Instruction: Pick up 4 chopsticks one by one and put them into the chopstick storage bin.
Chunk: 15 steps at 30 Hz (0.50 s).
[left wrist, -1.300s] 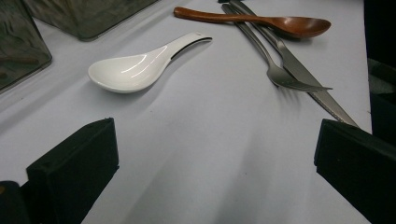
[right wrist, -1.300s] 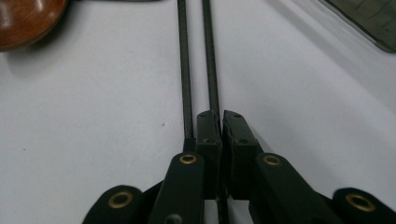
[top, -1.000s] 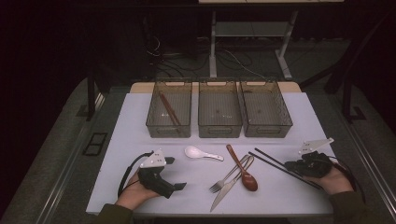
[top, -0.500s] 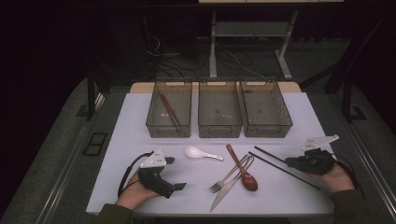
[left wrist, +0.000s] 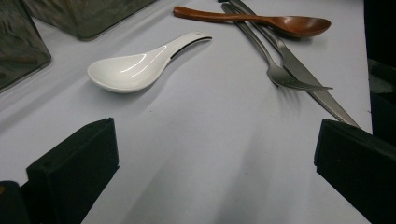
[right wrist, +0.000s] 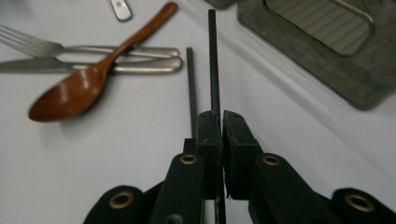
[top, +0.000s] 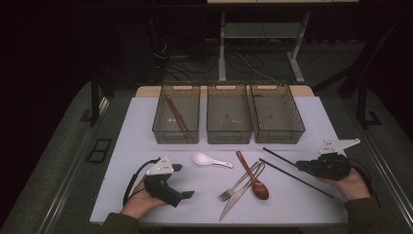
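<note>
From the high view, the right gripper (top: 303,167) had lifted slightly off the white counter (top: 146,126) since a second earlier, with one black chopstick (top: 280,157) in its jaws; its twin (top: 292,177) lay on the counter beside it. Three baskets (top: 229,119) stood behind. From the left gripper view, the left gripper's jaws were spread wide and empty, near a white spoon (left wrist: 140,65). From the right gripper view, the jaws were pinching the chopstick, apparently ready to be carried to a basket.
</note>
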Tool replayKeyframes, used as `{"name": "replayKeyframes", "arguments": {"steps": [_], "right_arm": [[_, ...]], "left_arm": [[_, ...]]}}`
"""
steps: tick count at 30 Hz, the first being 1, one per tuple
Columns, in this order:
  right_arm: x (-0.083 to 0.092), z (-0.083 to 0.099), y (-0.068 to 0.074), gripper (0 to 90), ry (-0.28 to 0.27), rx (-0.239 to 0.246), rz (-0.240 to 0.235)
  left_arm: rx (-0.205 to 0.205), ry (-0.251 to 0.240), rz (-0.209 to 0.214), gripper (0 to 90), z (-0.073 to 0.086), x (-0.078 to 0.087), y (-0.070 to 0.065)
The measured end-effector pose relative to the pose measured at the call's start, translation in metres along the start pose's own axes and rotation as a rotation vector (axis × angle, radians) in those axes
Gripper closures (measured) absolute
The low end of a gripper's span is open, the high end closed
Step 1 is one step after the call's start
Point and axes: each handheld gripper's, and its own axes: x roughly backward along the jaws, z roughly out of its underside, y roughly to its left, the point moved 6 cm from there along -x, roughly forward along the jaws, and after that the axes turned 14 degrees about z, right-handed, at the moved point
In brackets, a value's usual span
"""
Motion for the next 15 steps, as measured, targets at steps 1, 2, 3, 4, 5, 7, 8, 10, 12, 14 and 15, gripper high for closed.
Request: {"name": "replayKeyframes", "arguments": {"steps": [1,2,3,4,5,7,8,10,12,14,15], "right_arm": [[0.001,-0.002,0.001,86.3,-0.008,-0.004,-0.006],[0.001,-0.004,0.002,86.2,-0.017,-0.005,-0.007],[0.001,-0.006,0.003,86.2,-0.02,-0.006,-0.012],[0.001,-0.009,0.005,86.2,-0.025,-0.006,-0.017],[0.001,-0.011,0.006,86.3,-0.032,-0.002,-0.02],[0.0,-0.015,0.009,86.2,-0.037,-0.002,-0.029],[0.0,-0.017,0.011,86.2,-0.04,-0.002,-0.028],[0.0,-0.021,0.014,86.2,-0.045,-0.005,-0.037],[-0.001,-0.025,0.015,86.2,-0.051,-0.008,-0.038],[-0.002,-0.029,0.017,86.2,-0.061,-0.01,-0.041],[-0.002,-0.031,0.018,86.2,-0.064,-0.011,-0.043]], "left_arm": [[0.0,0.0,0.0,0.0,0.0,0.0,0.0],[0.001,-0.001,0.001,0.0,0.0,0.0,0.0],[0.001,-0.002,0.001,0.0,0.0,0.0,0.0],[0.001,-0.002,0.002,0.0,0.0,0.0,0.0],[0.0,-0.001,0.001,0.0,0.0,0.0,0.0],[0.0,-0.001,0.002,0.0,0.0,0.0,0.0],[0.0,-0.002,0.002,0.0,0.0,0.0,-0.001],[-0.001,0.0,0.0,0.0,0.0,0.0,0.0],[0.0,0.001,0.0,0.0,0.0,0.0,0.0],[-0.001,0.0,0.001,0.0,0.0,0.0,0.0],[0.001,-0.004,0.001,0.0,0.0,-0.001,0.0]]}}
